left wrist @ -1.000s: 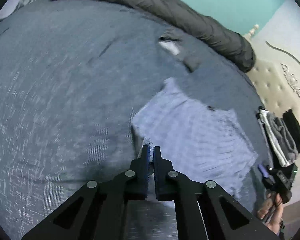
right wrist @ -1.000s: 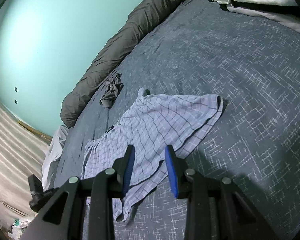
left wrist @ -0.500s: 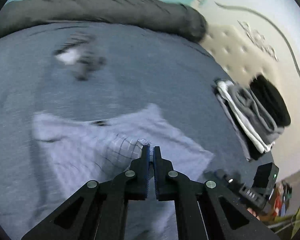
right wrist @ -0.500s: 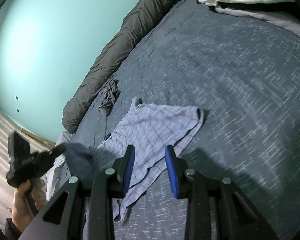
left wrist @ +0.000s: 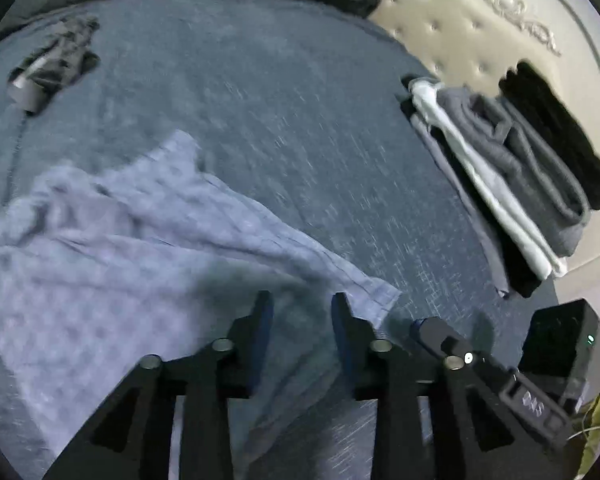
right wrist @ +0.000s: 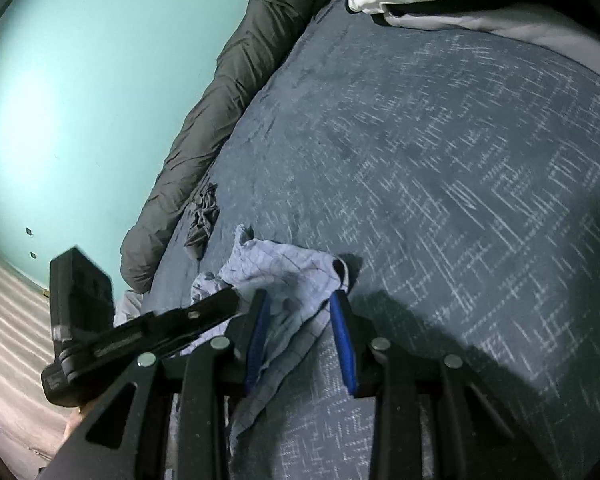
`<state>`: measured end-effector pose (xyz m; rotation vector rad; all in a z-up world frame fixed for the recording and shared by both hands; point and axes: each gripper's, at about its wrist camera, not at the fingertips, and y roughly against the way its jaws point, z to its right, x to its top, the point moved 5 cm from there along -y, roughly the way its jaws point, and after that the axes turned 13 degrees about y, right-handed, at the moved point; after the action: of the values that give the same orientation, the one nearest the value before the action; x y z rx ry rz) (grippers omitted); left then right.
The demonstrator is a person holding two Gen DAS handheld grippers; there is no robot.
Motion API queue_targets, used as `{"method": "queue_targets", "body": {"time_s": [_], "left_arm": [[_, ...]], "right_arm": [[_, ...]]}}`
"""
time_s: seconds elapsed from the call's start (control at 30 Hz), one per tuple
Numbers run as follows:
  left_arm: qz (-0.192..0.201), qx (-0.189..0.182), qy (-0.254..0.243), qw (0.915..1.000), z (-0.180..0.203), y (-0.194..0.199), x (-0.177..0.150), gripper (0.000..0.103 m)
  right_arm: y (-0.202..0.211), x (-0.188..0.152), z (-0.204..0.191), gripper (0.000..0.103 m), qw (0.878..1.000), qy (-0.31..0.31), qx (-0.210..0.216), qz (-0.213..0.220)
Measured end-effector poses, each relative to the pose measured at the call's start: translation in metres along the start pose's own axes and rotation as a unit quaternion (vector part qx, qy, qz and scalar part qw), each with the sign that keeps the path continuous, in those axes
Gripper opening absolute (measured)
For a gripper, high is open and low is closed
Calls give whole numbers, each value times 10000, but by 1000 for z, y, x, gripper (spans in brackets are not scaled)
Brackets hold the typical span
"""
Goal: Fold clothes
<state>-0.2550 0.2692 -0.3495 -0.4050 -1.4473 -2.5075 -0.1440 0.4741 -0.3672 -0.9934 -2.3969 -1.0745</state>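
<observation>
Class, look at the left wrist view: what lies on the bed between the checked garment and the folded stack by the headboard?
Only bare blue-grey bedcover separates the checked garment from the folded stack.

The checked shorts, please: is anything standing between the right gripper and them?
Nothing visible does. The right gripper hangs open directly over the checked shorts, with the left gripper alongside rather than in between.

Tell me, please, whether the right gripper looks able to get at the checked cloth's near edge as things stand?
Probably yes. The right gripper is open, with the checked cloth bunched just ahead between its fingers. The left gripper crowds in from the side, yet the edge itself looks clear.
</observation>
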Motion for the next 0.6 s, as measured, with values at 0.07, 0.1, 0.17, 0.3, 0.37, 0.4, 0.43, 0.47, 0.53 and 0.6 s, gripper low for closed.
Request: {"method": "queue_targets", "body": {"time_s": [0.07,0.1,0.17,0.3,0.37,0.4,0.43,0.47,0.53,0.6], "left_arm": [[234,102,60,9997,-19,21,12,34],[355,193,105,9991,-30,31,19,34],[549,412,203,9974,-52,46,33,34],[672,791,312,9941,-91,61,53,35],[710,897,311,9929,-101,61,61,35],[711,933,311,9926,-104,59,65,35],[711,968,310,9923,-108,57,69,35],[711,1004,310,9919,-111,56,73,35],[707,1045,294,9916,-114,51,80,35],[701,1060,273,9915,-114,45,85,35]], "right_arm": [[-7,1,-5,31,10000,69,25,-61],[-10,1,-8,31,9999,103,37,-91],[-17,2,-13,31,9997,172,62,-152],[-30,4,-24,31,9991,309,112,-274],[-37,5,-29,37,9986,378,137,-335],[-41,5,-32,42,9984,412,149,-365],[-44,6,-34,51,9981,447,161,-395],[-47,6,-37,52,9978,481,174,-426],[-54,7,-42,52,9971,549,198,-487],[-63,5,-44,52,9961,650,59,-601]]}}
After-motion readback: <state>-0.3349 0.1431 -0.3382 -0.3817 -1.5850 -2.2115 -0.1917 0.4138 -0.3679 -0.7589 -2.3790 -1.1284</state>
